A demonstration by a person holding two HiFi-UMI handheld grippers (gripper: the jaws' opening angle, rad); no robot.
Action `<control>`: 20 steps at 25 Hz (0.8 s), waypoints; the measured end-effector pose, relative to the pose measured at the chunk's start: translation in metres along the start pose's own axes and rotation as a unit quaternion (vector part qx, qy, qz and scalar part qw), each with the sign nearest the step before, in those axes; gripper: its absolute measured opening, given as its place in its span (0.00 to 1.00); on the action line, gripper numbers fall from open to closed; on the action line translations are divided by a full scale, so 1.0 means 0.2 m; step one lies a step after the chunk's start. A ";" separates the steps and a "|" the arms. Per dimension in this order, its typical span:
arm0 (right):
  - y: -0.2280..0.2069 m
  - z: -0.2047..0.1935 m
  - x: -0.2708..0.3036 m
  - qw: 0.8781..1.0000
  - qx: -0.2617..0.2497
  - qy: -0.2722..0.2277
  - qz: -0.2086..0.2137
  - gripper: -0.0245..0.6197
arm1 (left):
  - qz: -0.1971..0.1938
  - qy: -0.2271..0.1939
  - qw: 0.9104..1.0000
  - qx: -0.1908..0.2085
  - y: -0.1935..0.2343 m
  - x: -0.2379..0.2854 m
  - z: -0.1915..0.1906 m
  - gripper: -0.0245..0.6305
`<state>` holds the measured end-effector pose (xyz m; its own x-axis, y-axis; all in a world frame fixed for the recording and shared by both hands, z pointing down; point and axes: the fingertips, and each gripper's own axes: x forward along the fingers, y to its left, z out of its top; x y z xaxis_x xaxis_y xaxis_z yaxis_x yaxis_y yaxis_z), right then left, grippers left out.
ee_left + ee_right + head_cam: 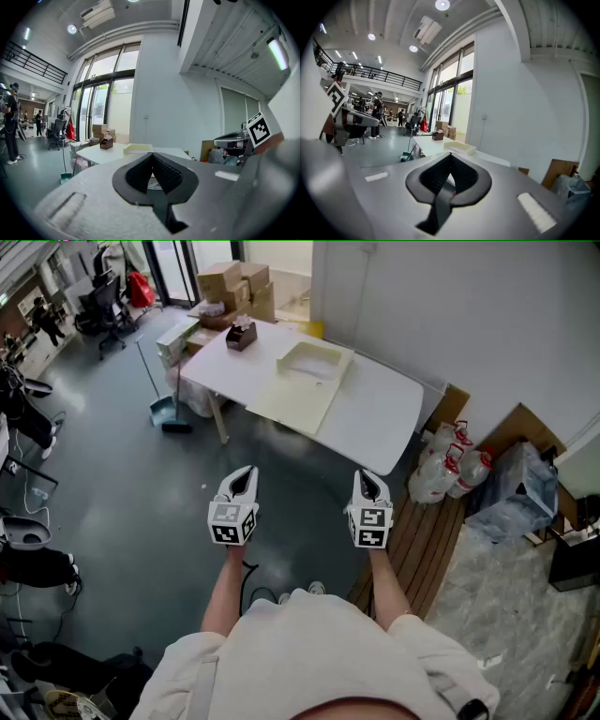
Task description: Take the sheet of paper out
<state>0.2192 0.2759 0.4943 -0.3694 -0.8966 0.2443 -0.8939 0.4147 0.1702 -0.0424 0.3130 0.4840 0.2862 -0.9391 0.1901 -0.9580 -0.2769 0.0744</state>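
A white table (375,418) stands some way ahead of me. On it lies a pale cream tray (314,362) with a flat cream sheet (291,404) spread in front of it, reaching the table's near edge. In the gripper views the tray (137,148) (460,148) shows as a low pale block, far off. My left gripper (246,471) (153,154) and right gripper (365,475) (451,155) hang side by side in the air over the grey floor, well short of the table. Both are shut, pads touching, with nothing between them.
A brown tissue box (241,335) sits at the table's far left end. Cardboard boxes (234,282) are stacked behind it. A broom and dustpan (169,413) lean left of the table. Water bottles (450,465) and wooden slats (422,540) lie to the right. People stand in the far left background.
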 end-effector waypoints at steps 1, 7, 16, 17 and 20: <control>0.00 0.00 0.01 1.000 0.000 0.000 0.001 0.04 | 0.000 0.000 1.000 0.001 0.00 0.01 0.00 0.04; -0.02 -0.02 0.03 1.000 0.004 -0.006 0.007 0.04 | 0.002 0.001 1.000 0.003 -0.01 0.05 0.00 0.04; -0.11 -0.07 0.08 1.000 0.006 -0.008 0.020 0.04 | 0.011 0.009 1.000 0.005 -0.10 0.14 0.00 0.04; -0.12 -0.08 0.08 1.000 0.006 -0.008 0.022 0.04 | 0.013 0.011 1.000 0.005 -0.11 0.16 0.00 0.04; -0.15 -0.09 0.12 0.999 0.009 -0.006 0.031 0.04 | 0.017 0.015 1.000 0.005 -0.13 0.20 0.00 0.04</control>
<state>0.2431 0.2452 0.5125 -0.4275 -0.8707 0.2431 -0.8736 0.4671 0.1369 -0.0057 0.2831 0.4906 0.2530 -0.9418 0.2215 -0.9675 -0.2462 0.0579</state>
